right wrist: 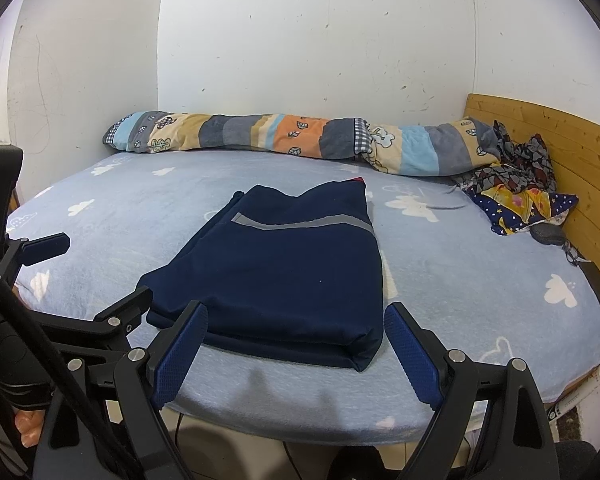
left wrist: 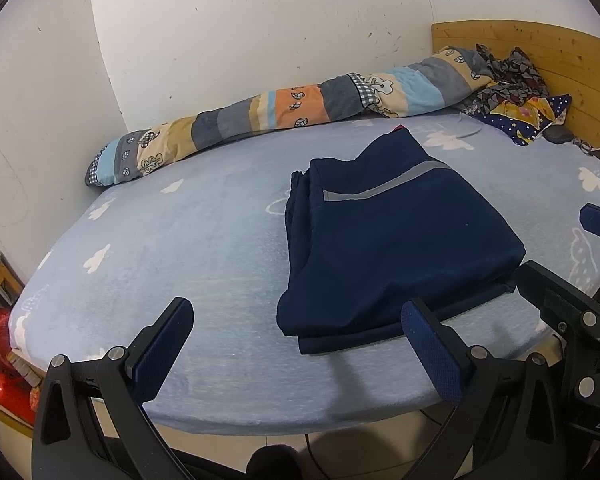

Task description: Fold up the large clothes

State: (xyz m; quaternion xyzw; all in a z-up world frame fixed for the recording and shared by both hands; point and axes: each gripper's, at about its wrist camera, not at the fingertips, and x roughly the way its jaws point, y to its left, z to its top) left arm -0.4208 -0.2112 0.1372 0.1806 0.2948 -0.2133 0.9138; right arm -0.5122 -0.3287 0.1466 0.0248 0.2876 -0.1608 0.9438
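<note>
Folding looks almost done, since the dark blue cloth garment with a grey stripe [right wrist: 284, 268] lies in a neat pile on the light blue cloud-print bed [right wrist: 480, 264], and both the left gripper [left wrist: 296, 348] and right gripper [right wrist: 296, 344] hang wide and empty, so any last pat should be gentle.
</note>
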